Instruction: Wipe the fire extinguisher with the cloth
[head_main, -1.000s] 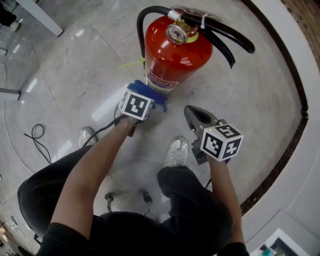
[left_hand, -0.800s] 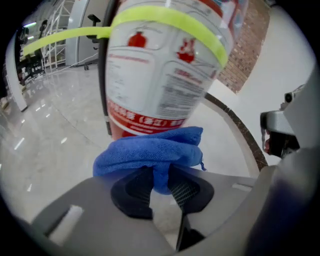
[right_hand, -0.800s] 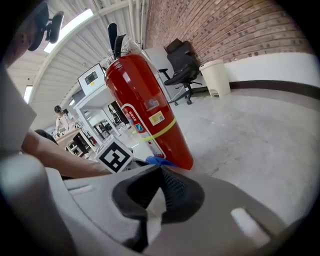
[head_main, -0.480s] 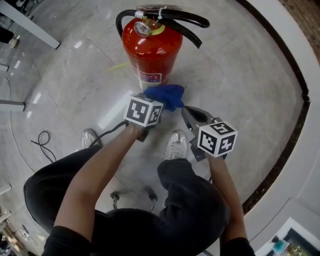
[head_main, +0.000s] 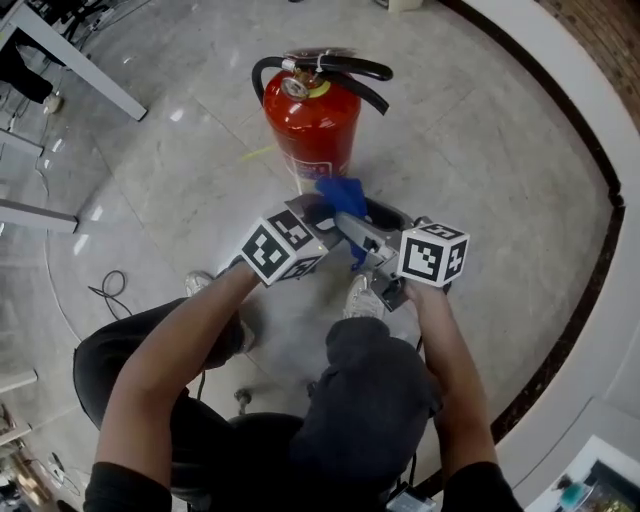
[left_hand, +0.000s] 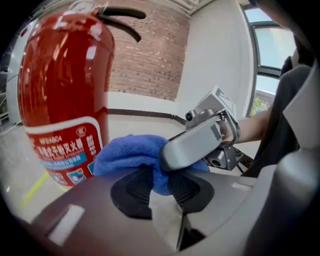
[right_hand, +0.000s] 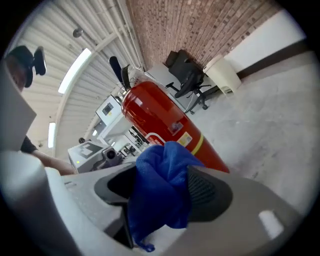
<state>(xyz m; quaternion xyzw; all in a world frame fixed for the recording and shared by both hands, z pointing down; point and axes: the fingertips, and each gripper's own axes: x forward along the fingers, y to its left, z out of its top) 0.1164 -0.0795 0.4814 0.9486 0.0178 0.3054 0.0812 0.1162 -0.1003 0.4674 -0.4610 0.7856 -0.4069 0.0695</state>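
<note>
Extinguisher (head_main: 312, 120) stood upright on the floor (head_main: 480, 150), its hose looped over the top. The cloth (head_main: 343, 195), blue and bunched, hung just short of the extinguisher's label (left_hand: 62, 150), clear of the floor. The left tongs (left_hand: 160, 185) were narrow and clamped on the cloth. The right tongs (right_hand: 162, 192) had just been opening and stood wide, with cloth between the pads but not pinched. It looked like a regrip: the right should close on a fat fold before the left lets go, leaving cloth out front to press on the cylinder. The floor was glossy pale stone. A brick wall (left_hand: 150, 60) rose beyond the extinguisher, and a cable (head_main: 112, 290) lay well off from it.
</note>
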